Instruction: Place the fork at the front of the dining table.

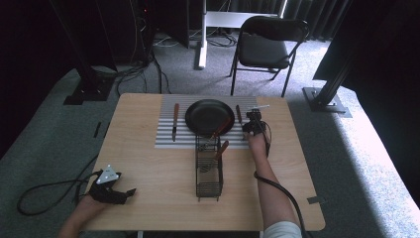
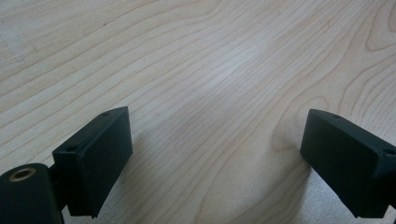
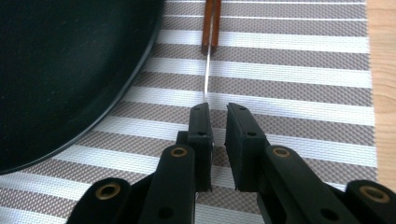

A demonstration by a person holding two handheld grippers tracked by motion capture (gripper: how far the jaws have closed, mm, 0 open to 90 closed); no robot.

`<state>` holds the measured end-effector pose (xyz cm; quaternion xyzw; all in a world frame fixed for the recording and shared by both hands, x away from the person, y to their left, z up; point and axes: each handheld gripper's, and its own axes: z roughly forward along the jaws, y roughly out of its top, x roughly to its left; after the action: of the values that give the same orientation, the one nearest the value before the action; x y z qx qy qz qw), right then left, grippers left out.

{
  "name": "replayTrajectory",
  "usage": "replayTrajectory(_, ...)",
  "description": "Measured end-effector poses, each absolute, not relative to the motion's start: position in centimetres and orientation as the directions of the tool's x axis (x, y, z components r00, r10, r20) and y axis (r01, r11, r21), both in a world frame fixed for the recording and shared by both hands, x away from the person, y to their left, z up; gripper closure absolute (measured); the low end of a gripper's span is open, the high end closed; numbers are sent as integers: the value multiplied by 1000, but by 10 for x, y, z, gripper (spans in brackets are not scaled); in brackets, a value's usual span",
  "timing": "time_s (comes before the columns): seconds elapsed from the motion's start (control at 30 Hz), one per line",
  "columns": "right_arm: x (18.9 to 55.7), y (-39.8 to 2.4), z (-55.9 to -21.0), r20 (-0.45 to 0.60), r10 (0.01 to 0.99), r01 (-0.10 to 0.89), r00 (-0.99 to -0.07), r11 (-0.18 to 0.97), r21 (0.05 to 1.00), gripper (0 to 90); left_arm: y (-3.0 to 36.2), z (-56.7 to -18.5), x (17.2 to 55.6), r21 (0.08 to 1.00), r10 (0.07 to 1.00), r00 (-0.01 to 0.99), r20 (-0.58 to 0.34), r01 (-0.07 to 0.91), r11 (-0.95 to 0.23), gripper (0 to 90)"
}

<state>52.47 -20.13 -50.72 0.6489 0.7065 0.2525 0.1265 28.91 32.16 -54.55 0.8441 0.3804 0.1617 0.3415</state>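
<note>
Pale grained wood table — woven striped placemat, matt black plate, black wire basket.

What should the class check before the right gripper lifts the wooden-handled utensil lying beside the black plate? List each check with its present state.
1. Right gripper lined up with the wooden-handled utensil: ok, its thin metal end runs to the jaws.
2. Jaws closed on that metal end: not ok, a gap shows between them.
3. Black plate apart from the jaws: ok.
4. Left gripper out of the way: ok, open over bare table.
5. Wire caddy apart from the right forearm: ok.
6. Type of utensil: cannot tell, it shows edge-on.
</note>
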Motion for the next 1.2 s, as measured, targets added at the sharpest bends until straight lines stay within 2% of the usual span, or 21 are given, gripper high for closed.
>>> replayTrajectory(0.13, 522, -208, -506, 162, 980, 854, -112, 11, 520, 765, 322, -546, 289, 700, 753, 658, 13, 532, -477, 89)
replayTrajectory(0.33, 507, -217, -507, 197, 973, 852, -118, -2, 524, 629, 322, -546, 289, 700, 753, 658, 13, 532, -477, 89)
replayTrajectory(0.5, 495, -220, -510, 213, 968, 844, -133, -2, 536, 558, 322, -545, 289, 700, 753, 658, 13, 532, -477, 89)
replayTrajectory(0.53, 489, -221, -512, 214, 967, 841, -141, 3, 541, 491, 322, -545, 289, 700, 753, 658, 13, 532, -477, 89)
replayTrajectory(0.63, 480, -221, -513, 211, 964, 826, -160, 14, 564, 396, 322, -545, 289, 699, 753, 658, 13, 532, -477, 89)
replayTrajectory(0.73, 472, -223, -513, 227, 960, 816, -165, 4, 579, 342, 322, -545, 289, 699, 753, 658, 13, 532, -477, 89)
replayTrajectory(0.9, 462, -226, -512, 227, 959, 805, -171, 3, 593, 305, 322, -545, 289, 700, 753, 658, 13, 532, -477, 89)
replayTrajectory(1.03, 450, -228, -515, 222, 955, 787, -194, 17, 617, 142, 322, -545, 289, 700, 753, 658, 13, 532, -477, 89)
replayTrajectory(1.1, 443, -228, -516, 172, 965, 766, -196, 42, 642, 137, 322, -545, 289, 700, 753, 658, 13, 532, -477, 89)
replayTrajectory(1.2, 431, -231, -518, 150, 966, 735, -212, 57, 676, 131, 322, -545, 289, 700, 753, 658, 13, 532, -477, 89)
